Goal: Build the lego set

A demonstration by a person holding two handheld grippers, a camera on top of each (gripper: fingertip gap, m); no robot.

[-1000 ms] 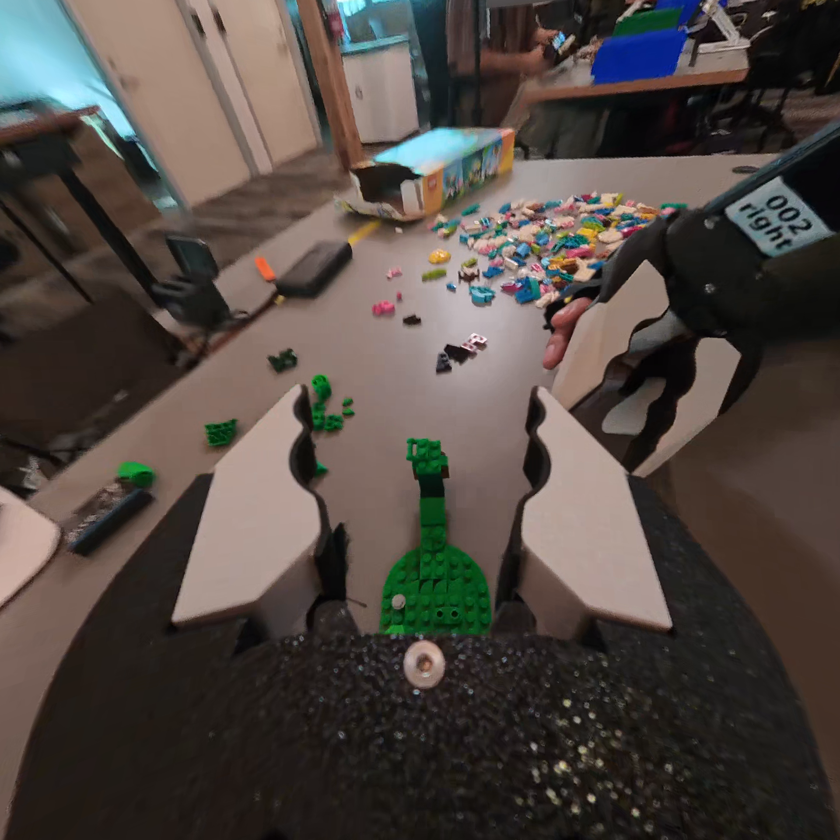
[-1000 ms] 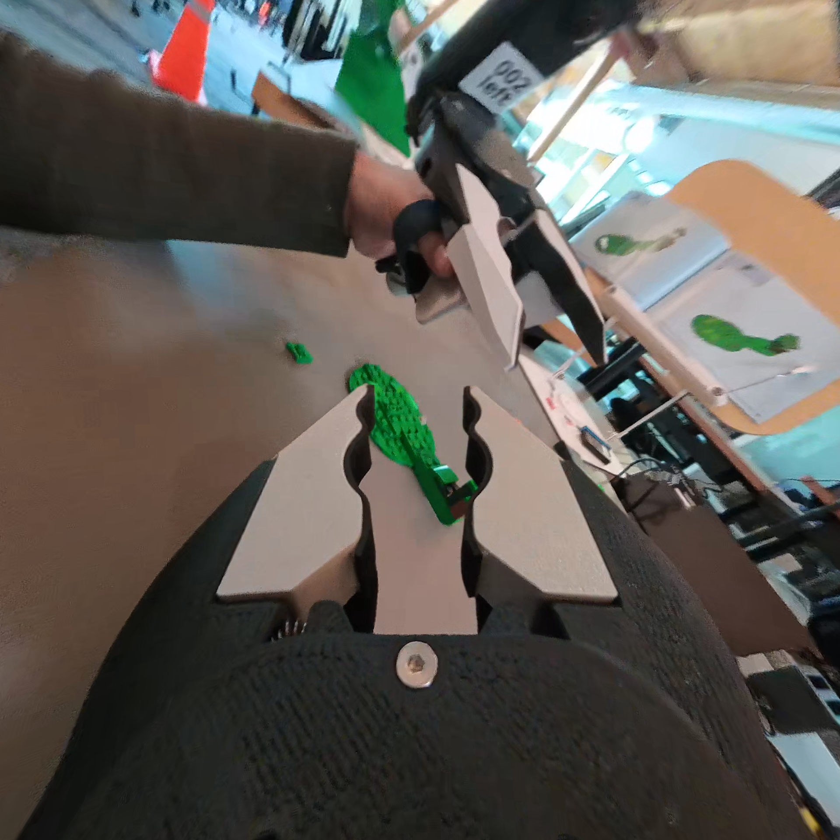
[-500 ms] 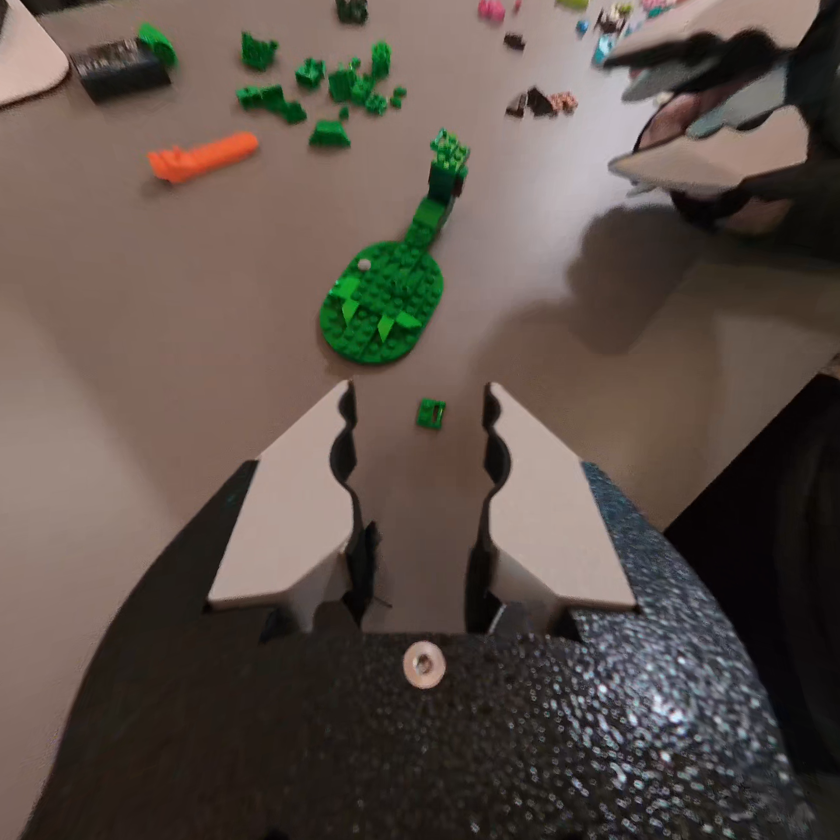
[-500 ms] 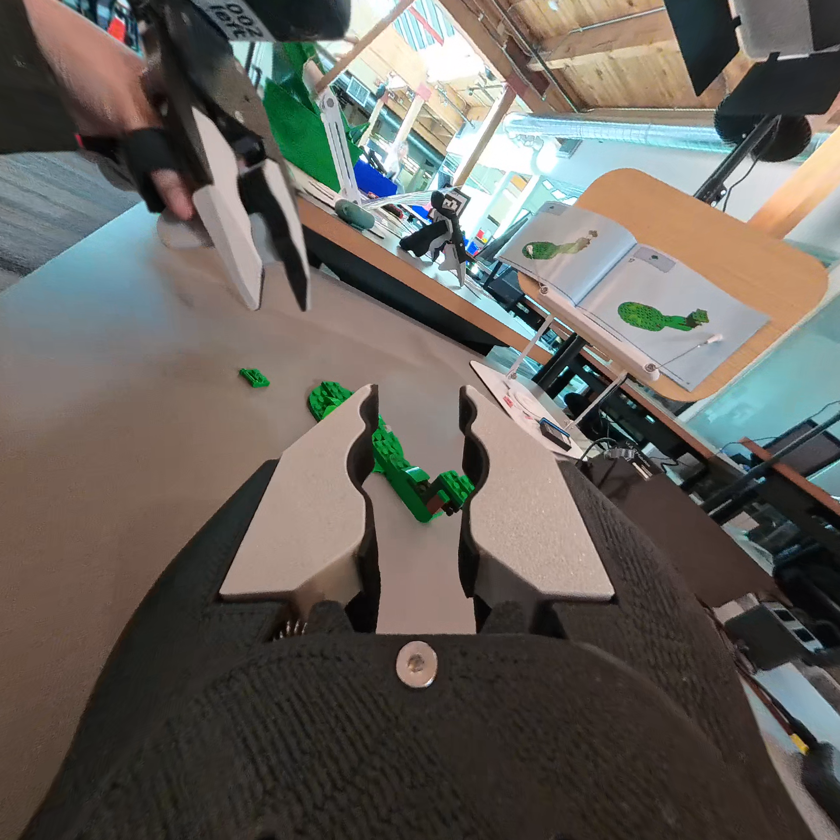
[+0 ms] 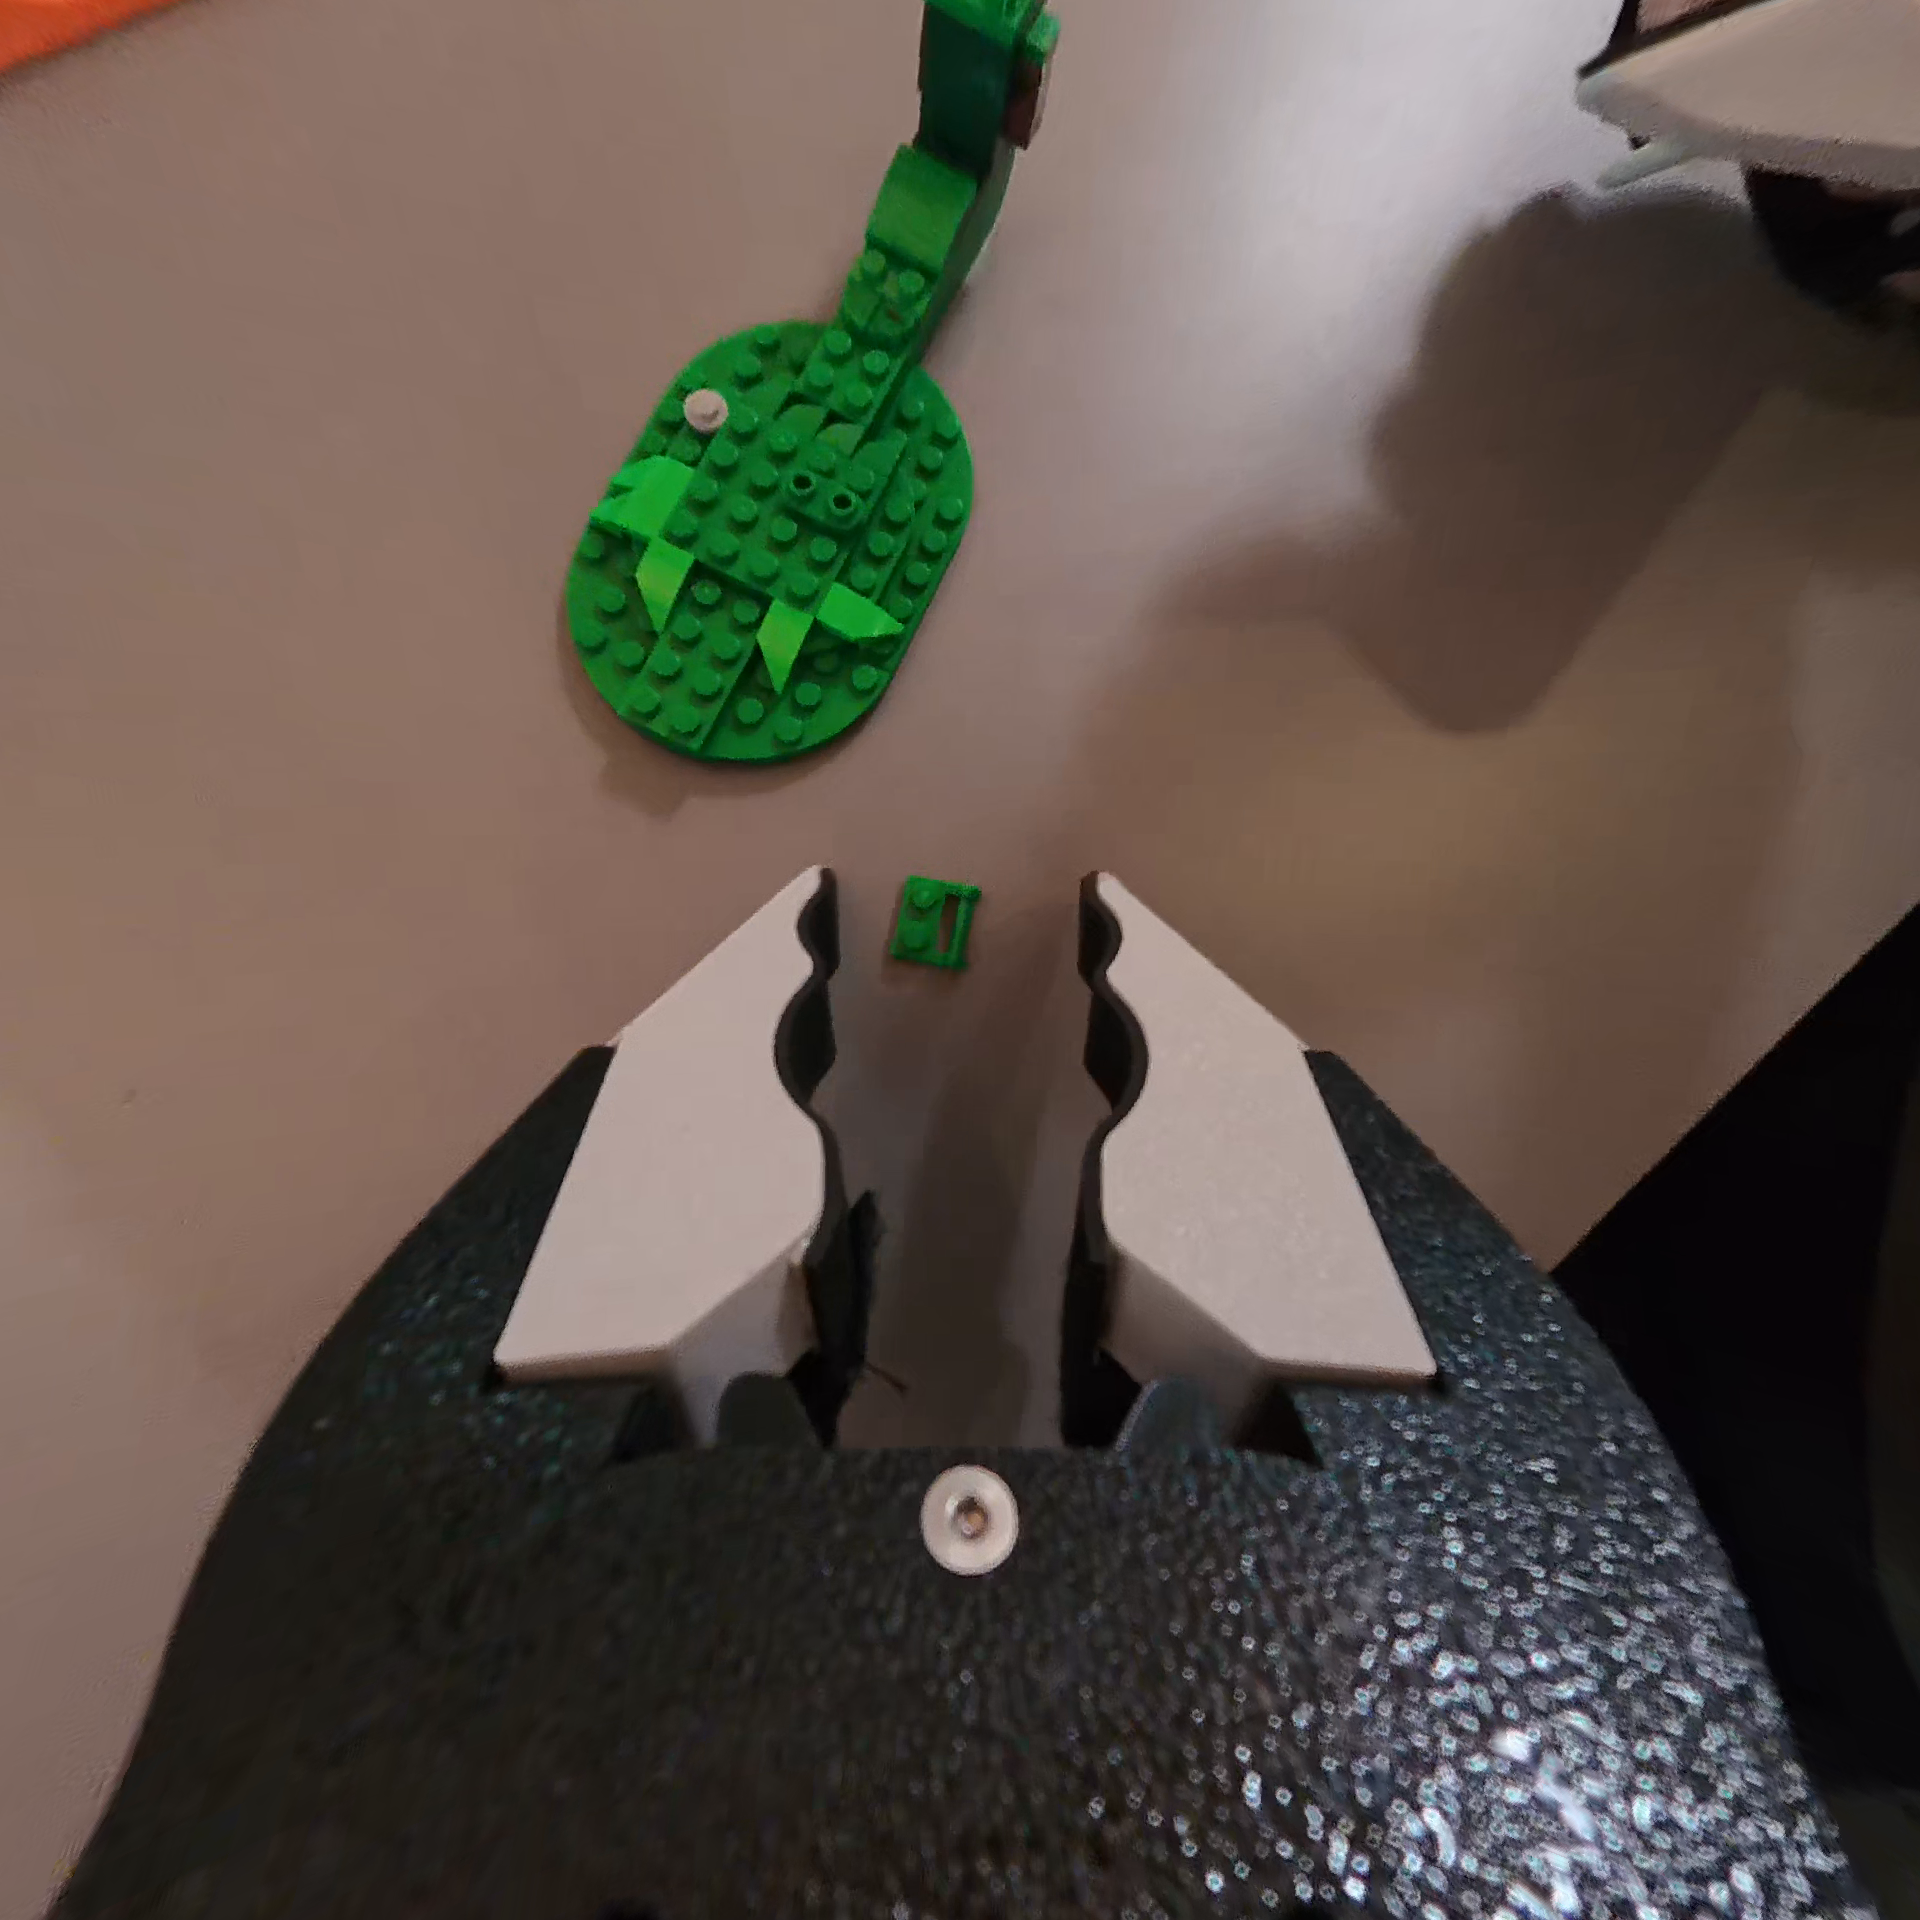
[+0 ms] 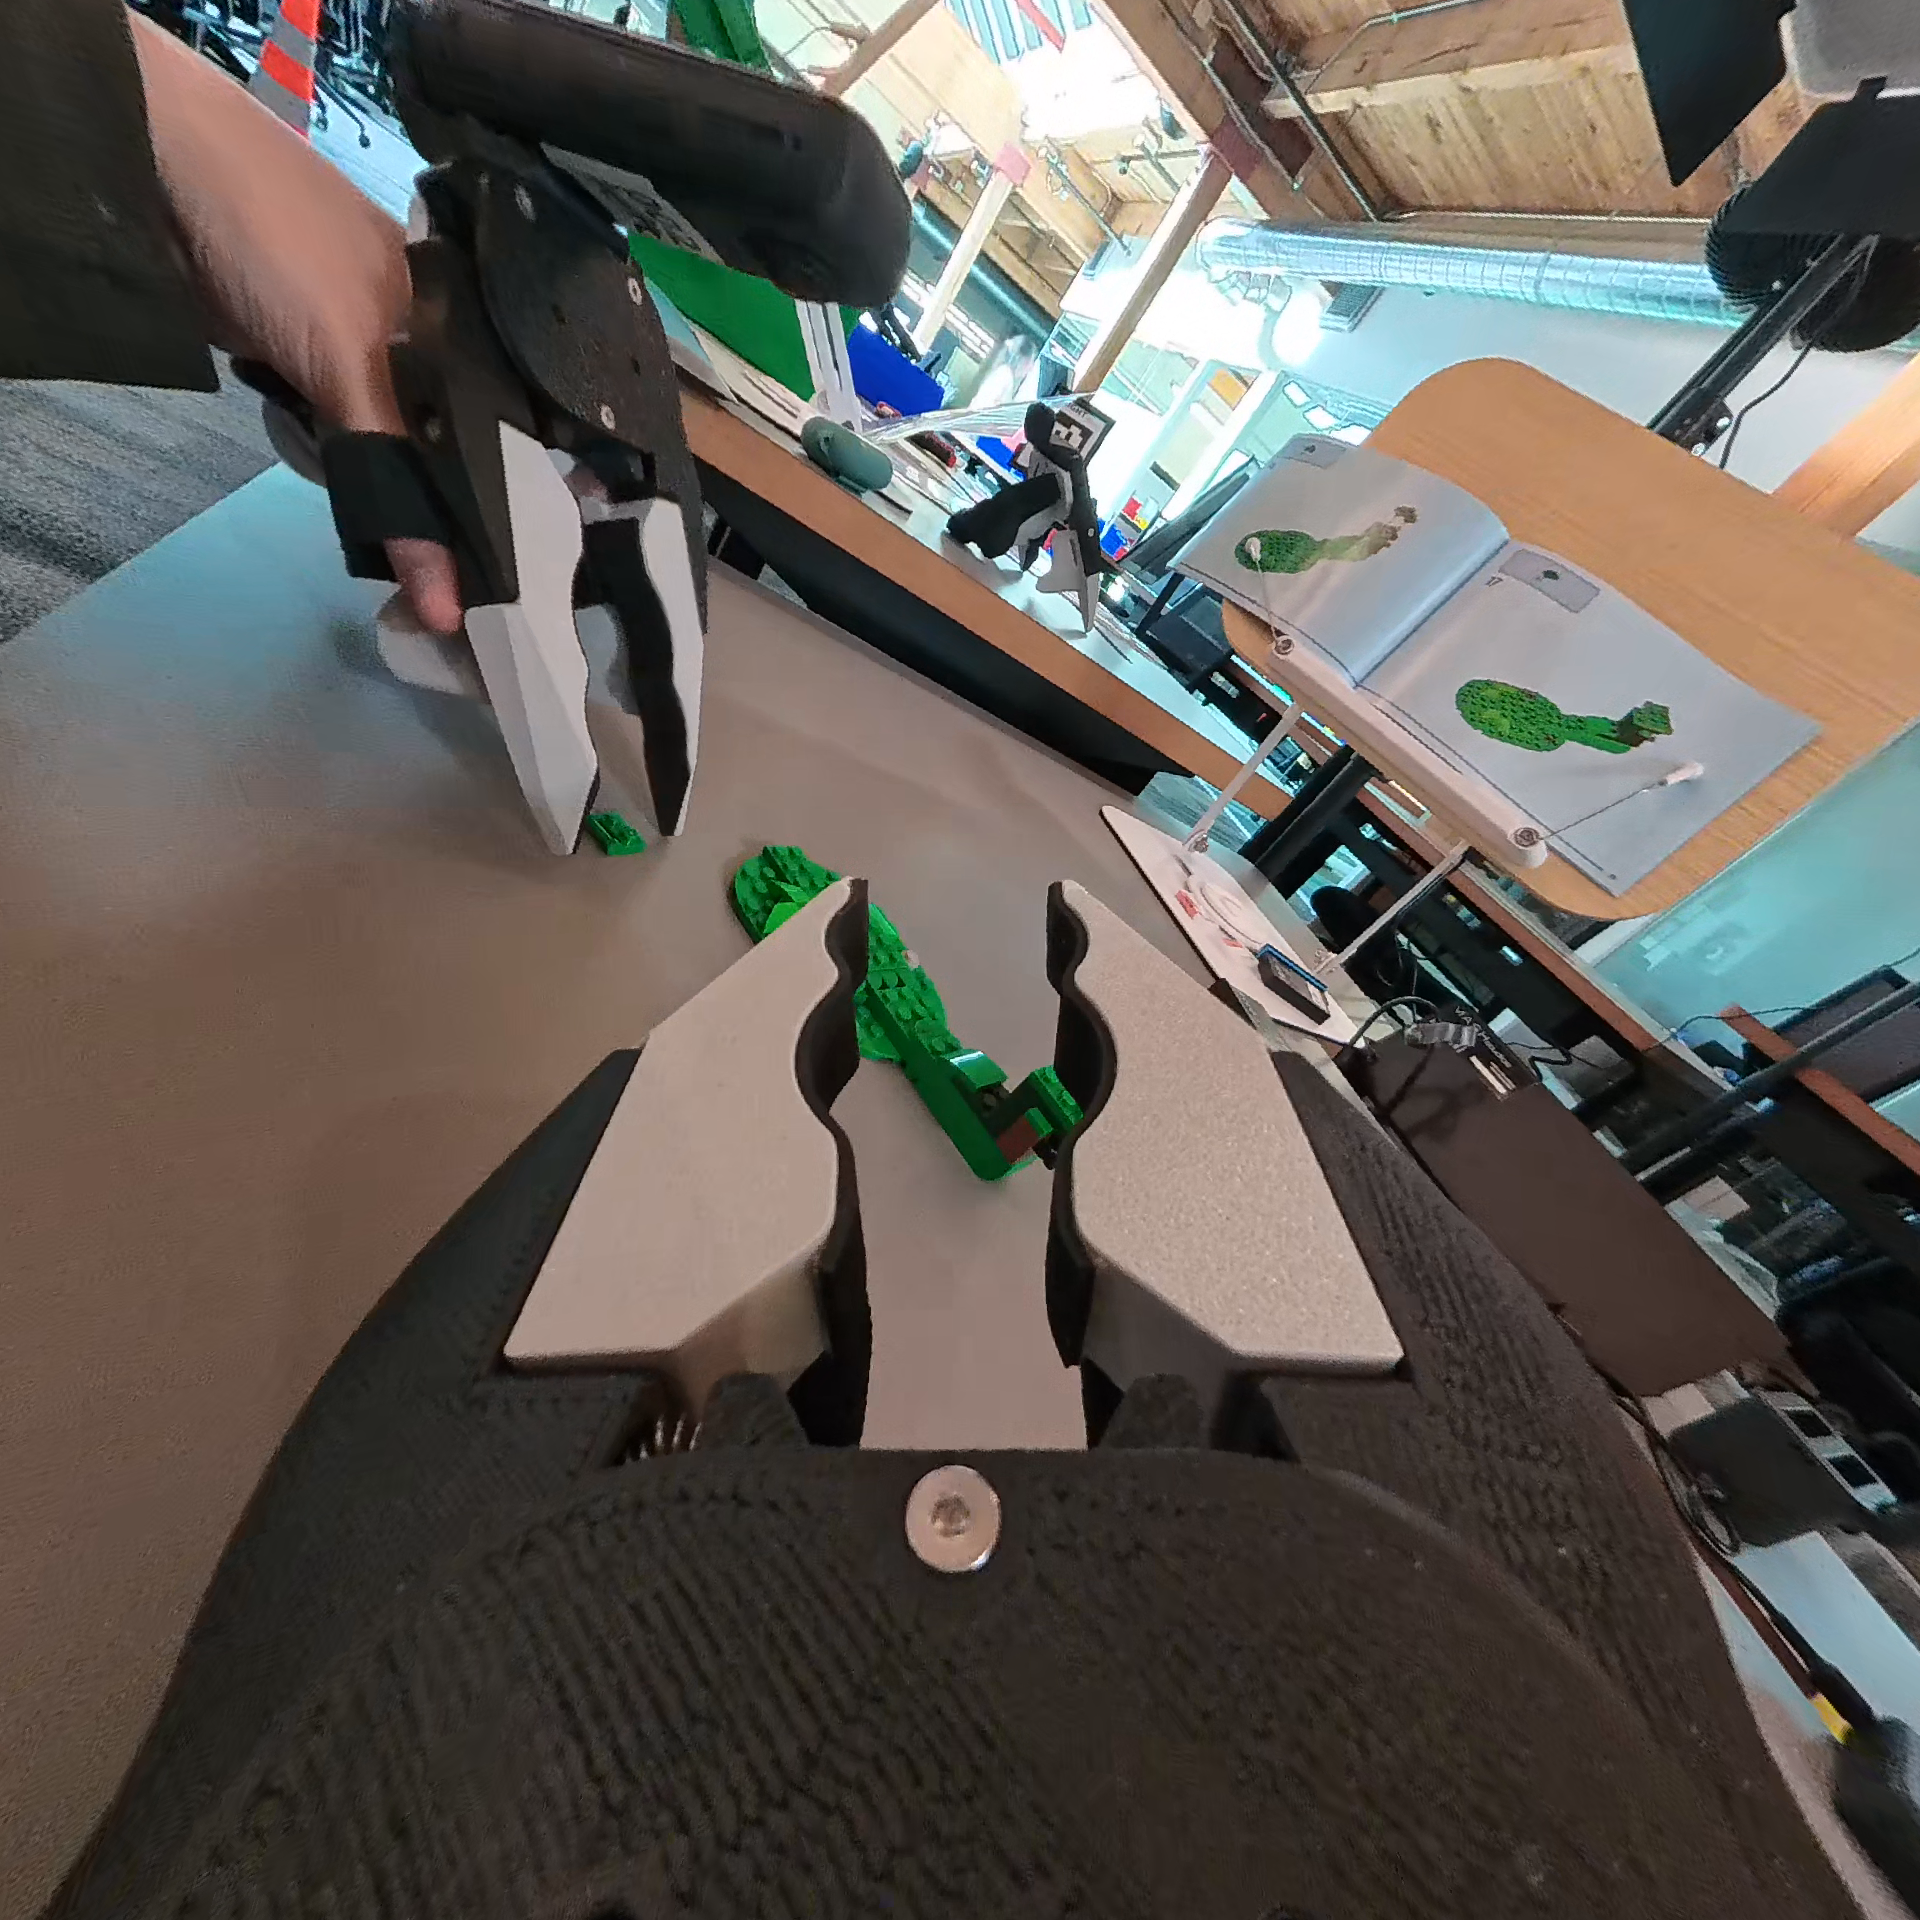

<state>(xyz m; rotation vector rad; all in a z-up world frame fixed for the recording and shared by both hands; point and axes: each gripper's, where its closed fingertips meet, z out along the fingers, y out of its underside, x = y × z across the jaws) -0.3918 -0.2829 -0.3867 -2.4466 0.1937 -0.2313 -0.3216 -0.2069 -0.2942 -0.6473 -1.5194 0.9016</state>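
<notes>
A green oval lego build (image 5: pixel 774 561) with a narrow neck and a small head lies flat on the grey table; it also shows in the right wrist view (image 6: pixel 914 1029). A small loose green piece (image 5: pixel 933 921) lies on the table just in front of the build. My left gripper (image 5: pixel 954 894) is open and points down, its tips on either side of that piece, as the right wrist view (image 6: pixel 615 833) shows. My right gripper (image 6: pixel 954 904) is open and empty, low over the table, with the build's neck and head between its fingers.
An open instruction booklet (image 6: pixel 1496 665) stands on a wooden board at the right. A white base plate (image 6: pixel 1236 914) sits at the table's far edge. The table's edge (image 5: pixel 1662 1091) drops off close to the right of my left gripper. An orange tool (image 5: pixel 62 31) lies at the far left.
My left gripper has swung from level to pointing down, drawn back off the build and lowered onto the small green piece. My right gripper has stayed over the build's neck.
</notes>
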